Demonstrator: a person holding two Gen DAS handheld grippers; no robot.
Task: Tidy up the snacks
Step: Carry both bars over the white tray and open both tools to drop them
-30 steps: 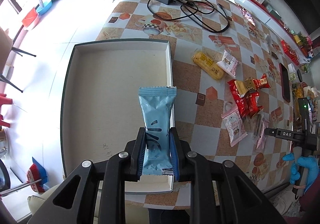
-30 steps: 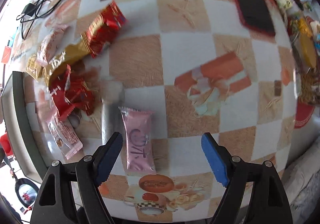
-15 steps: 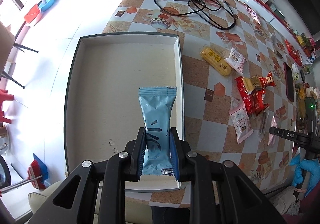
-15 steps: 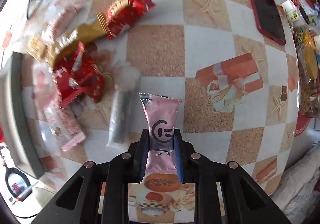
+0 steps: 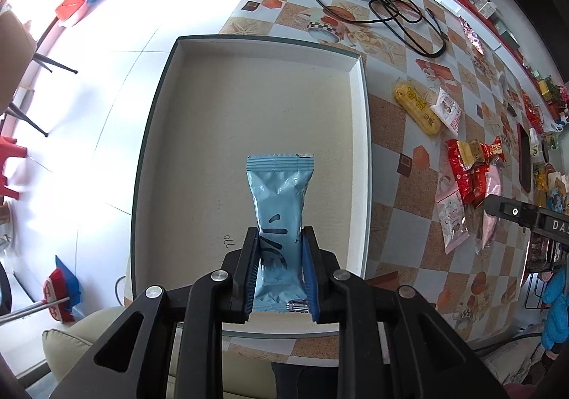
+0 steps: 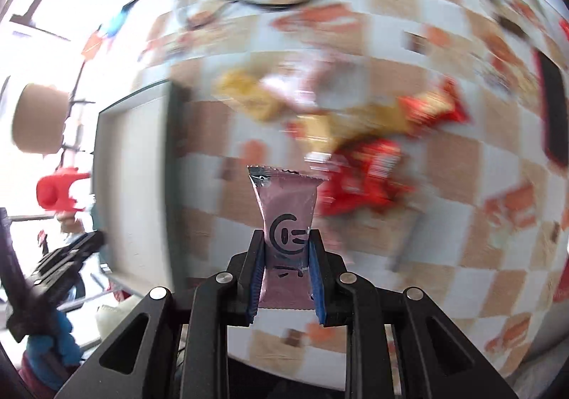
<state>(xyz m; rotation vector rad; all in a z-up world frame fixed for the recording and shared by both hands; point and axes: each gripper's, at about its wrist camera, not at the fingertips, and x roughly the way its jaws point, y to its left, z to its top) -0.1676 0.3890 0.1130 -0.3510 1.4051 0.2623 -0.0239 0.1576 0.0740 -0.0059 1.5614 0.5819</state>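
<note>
My left gripper (image 5: 280,242) is shut on a blue snack packet (image 5: 280,199) and hangs over the near part of a shallow white box (image 5: 213,135) with a dark rim. The box holds nothing that I can see. My right gripper (image 6: 287,242) is shut on a pink snack packet (image 6: 287,210), lifted above the checked tablecloth. Its view is blurred by motion. The white box (image 6: 138,178) shows at the left of that view. In the left wrist view the right gripper's black body (image 5: 526,214) sits at the right edge, with the pink packet (image 5: 492,206) hanging by it.
Loose snacks lie right of the box: a yellow packet (image 5: 418,107), a white one (image 5: 447,110), red and gold ones (image 5: 469,167), and a pale packet (image 5: 451,221). A black charger and cable (image 5: 373,7) lie at the far end. A dark phone (image 5: 523,160) lies far right.
The right gripper closed on the pink packet, lifted it off the table and swung left toward the box. The left gripper, still holding the blue packet, drifted further over the box.
</note>
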